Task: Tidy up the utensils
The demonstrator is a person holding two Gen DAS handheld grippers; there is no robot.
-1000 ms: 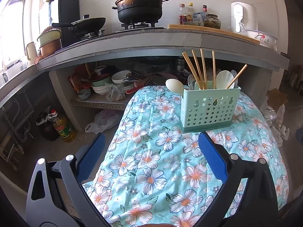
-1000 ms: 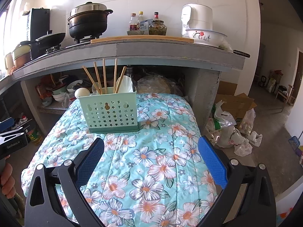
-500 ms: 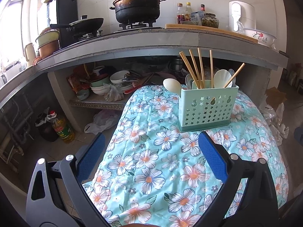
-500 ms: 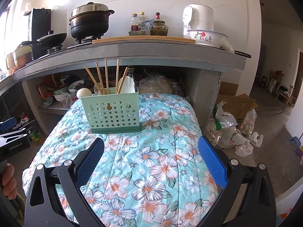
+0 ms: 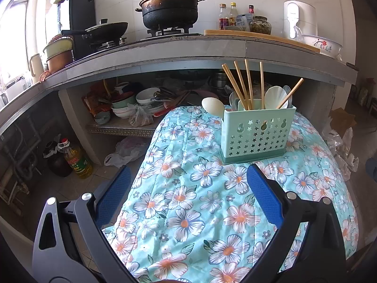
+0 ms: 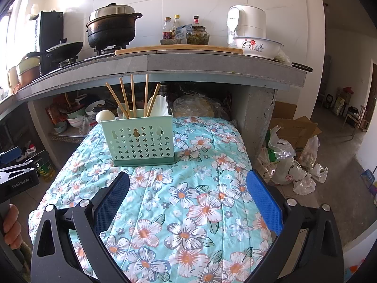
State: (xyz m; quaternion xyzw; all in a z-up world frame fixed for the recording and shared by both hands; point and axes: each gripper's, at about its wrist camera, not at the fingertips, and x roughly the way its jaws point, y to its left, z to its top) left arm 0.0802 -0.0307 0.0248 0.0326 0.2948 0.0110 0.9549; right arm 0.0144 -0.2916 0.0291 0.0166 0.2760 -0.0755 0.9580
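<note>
One green basket [image 5: 258,134] near worktop's [image 5: 188,202] far edge: five chopsticks [image 5: 247,83], some spoons [image 5: 212,105]. Both hand-held grippers [image 5: 187,194] [image 6: 187,194] released, empty.

Quilted cloth cover [image 5: 200,202], matt, printed with flowers. Pale green plastic utensil caddy [image 5: 258,134], smooth, pierced with star holes. Bare wooden chopsticks [image 5: 247,82], matt; glossy white plastic spoons [image 5: 274,95]. Blue textured pads [image 6: 264,198] on matt black plastic gripper fingers. Rough grey concrete counter [image 6: 212,63]. Blackened metal pot [image 6: 112,31] with shiny steel lid. Wooden board [image 6: 179,49]. Glossy white wall tiles [image 6: 207,2].
</note>
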